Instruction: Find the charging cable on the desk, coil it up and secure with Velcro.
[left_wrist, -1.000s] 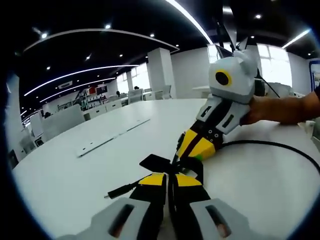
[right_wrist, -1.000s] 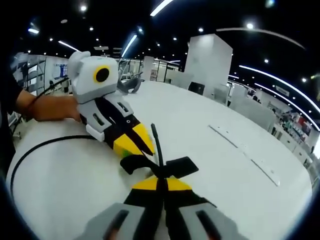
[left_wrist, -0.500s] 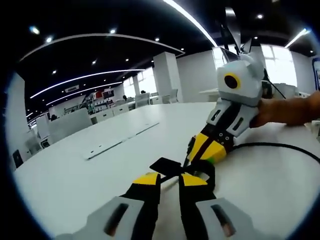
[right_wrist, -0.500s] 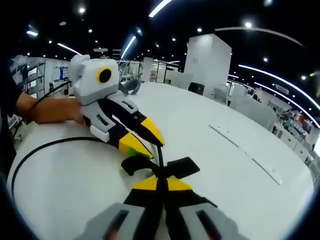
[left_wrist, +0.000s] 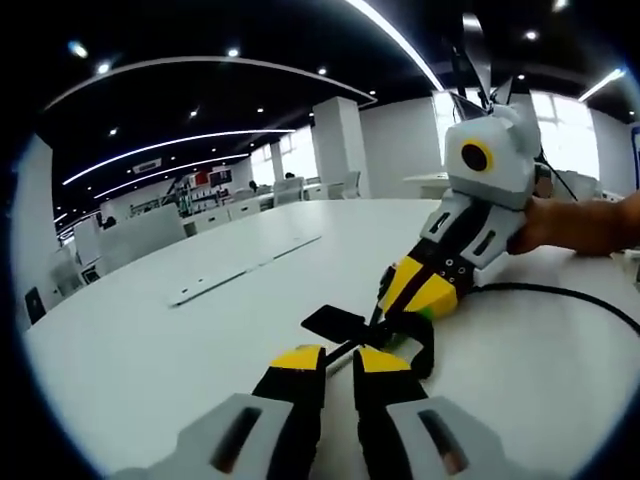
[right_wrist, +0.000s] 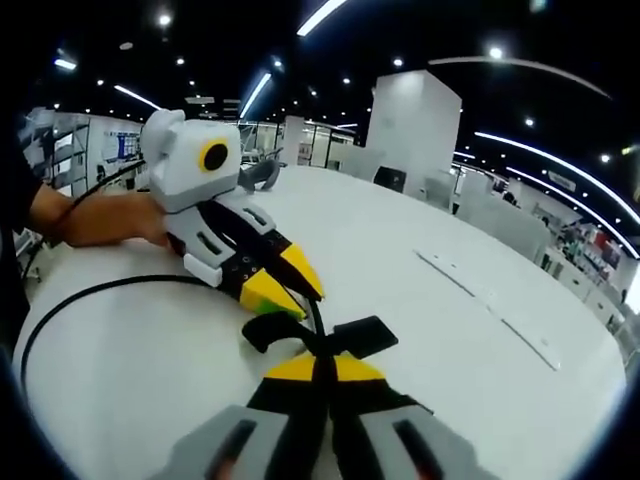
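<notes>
Black cable (left_wrist: 560, 293) on white worktop (left_wrist: 150, 340), sweeping in a wide loop toward the person's side (right_wrist: 70, 300). Black Velcro strap (right_wrist: 345, 335) spread flat at the near end of the cable, between both tools. Right hand-held gripper (right_wrist: 316, 368) pressed together on the strap and cable. Left hand-held gripper (left_wrist: 339, 360) slightly apart, cable running between its tips, strap just beyond. Hand (left_wrist: 580, 222) behind the right tool. Metal strips (right_wrist: 490, 300) farther off on the worktop.

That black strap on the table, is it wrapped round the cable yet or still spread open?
Still spread open. The Velcro strap lies flat on the white table, both ends out, with the black cable crossing its middle where the right gripper is shut.
</notes>
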